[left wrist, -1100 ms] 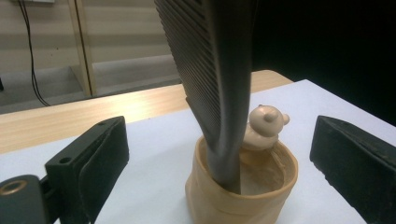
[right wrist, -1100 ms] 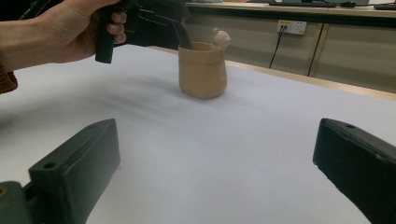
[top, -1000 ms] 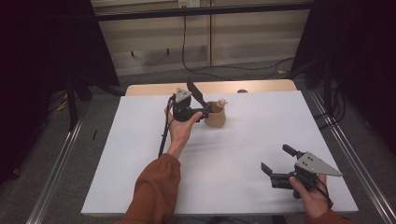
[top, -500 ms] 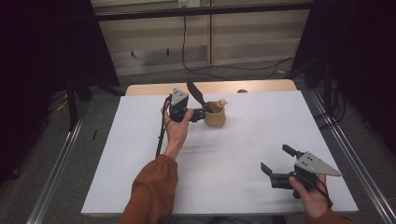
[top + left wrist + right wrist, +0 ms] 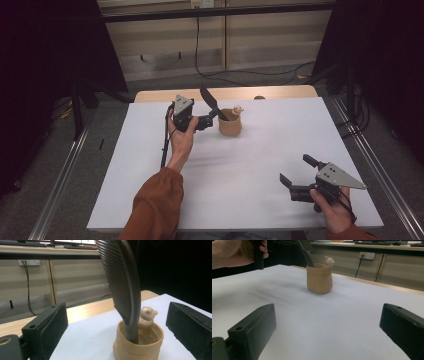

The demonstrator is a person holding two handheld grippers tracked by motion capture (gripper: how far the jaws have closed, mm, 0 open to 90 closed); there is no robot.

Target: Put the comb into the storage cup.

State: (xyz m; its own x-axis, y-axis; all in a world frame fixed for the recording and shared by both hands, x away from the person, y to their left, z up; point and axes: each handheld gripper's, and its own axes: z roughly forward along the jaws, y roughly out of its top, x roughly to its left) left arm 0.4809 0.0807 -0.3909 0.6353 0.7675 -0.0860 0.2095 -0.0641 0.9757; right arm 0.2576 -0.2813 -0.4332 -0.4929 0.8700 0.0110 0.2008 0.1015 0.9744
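Note:
A tan cup [image 5: 230,125] stands on the white table [image 5: 260,150] toward its far side. A black comb [image 5: 212,101] stands in it, leaning up and to the left, and a small pale bear figure [image 5: 237,109] sits on its rim. My left gripper [image 5: 210,119] is just left of the cup, open and pointing at it. In the left gripper view the cup [image 5: 138,345], comb [image 5: 120,280] and bear [image 5: 147,316] lie ahead between the wide jaws of that gripper [image 5: 118,322]. My right gripper [image 5: 297,171] is open at the near right, holding nothing, and its own view [image 5: 327,327] shows the cup [image 5: 319,278] far ahead.
A wooden strip [image 5: 280,92] runs along the table's far edge. Metal rails [image 5: 372,160] flank the table on both sides, and cables [image 5: 260,72] lie on the floor behind. Bare white surface stretches between the two grippers.
My left gripper has drawn back a little to the left, away from the cup. The comb stays in the cup. The right gripper has not moved.

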